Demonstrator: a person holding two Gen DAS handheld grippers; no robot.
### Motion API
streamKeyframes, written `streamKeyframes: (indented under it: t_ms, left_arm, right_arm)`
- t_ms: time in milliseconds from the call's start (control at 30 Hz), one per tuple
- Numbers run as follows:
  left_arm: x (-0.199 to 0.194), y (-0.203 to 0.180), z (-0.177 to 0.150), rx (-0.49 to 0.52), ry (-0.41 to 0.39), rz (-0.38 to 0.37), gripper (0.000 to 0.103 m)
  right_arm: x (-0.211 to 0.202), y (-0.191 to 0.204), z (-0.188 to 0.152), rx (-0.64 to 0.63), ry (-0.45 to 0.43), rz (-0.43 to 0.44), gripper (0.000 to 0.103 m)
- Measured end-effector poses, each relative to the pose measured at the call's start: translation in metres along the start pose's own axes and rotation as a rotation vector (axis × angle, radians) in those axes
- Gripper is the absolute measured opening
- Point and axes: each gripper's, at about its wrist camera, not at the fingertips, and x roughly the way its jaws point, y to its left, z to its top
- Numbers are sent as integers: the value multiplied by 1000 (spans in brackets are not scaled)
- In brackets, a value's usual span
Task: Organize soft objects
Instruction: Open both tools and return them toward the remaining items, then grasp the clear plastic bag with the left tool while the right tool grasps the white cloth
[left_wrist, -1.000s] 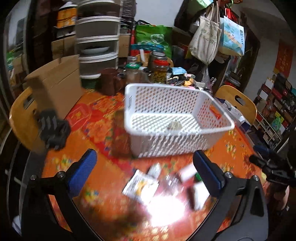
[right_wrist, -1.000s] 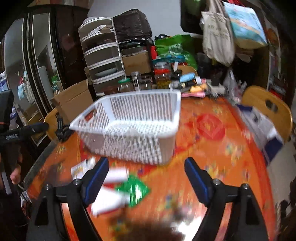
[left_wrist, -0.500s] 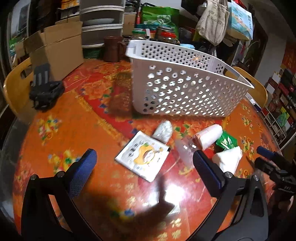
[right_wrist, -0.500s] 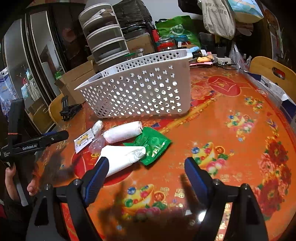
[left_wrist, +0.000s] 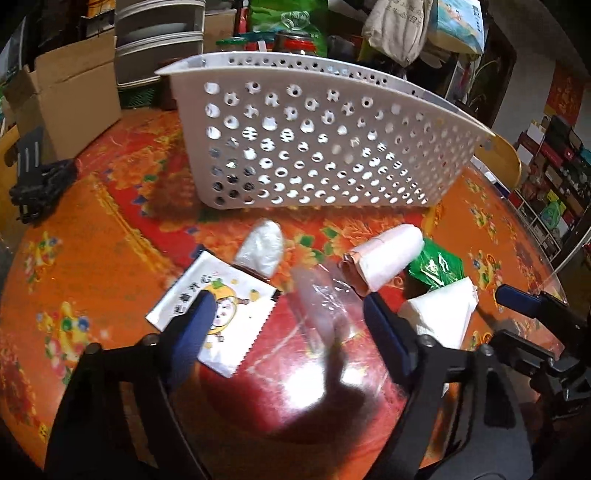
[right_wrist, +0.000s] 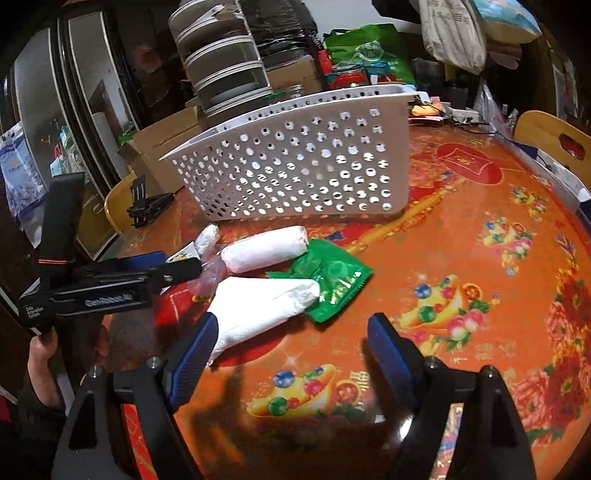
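A white perforated basket (left_wrist: 317, 144) (right_wrist: 306, 170) stands on the orange table. In front of it lie soft items: a white printed sachet (left_wrist: 218, 310), a small white pouch (left_wrist: 262, 247), a clear plastic wrap (left_wrist: 317, 302), a white roll (left_wrist: 388, 258) (right_wrist: 266, 251), a green packet (left_wrist: 437, 267) (right_wrist: 332, 280) and a folded white tissue pack (left_wrist: 443, 314) (right_wrist: 262, 306). My left gripper (left_wrist: 288, 325) is open, low over the sachet and clear wrap. My right gripper (right_wrist: 291, 350) is open, just in front of the tissue pack and green packet.
A black folded stand (left_wrist: 37, 181) lies at the table's left edge beside a cardboard box (left_wrist: 70, 99). Jars, bags and drawers crowd the far side behind the basket. A yellow chair (right_wrist: 554, 140) stands at the right.
Both grippers have dropped lower and moved in toward the soft items in front of the basket. Both stay open.
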Motion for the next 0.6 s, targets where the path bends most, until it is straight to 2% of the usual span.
streamKeyframes:
  t_ms: [267,467,600]
  left_arm:
    - [9,-21,-2,54,10,-2,57]
    - [8,-26,-2,75,6,5,52]
    - [12,-30,-2,80,20,-9,42]
  right_arm:
    - [-1,-3,0,12,-9,17,82]
    - [-2,-1,-2,2,-13,17,82]
    - [-2,0,-2,2,-13,16,82]
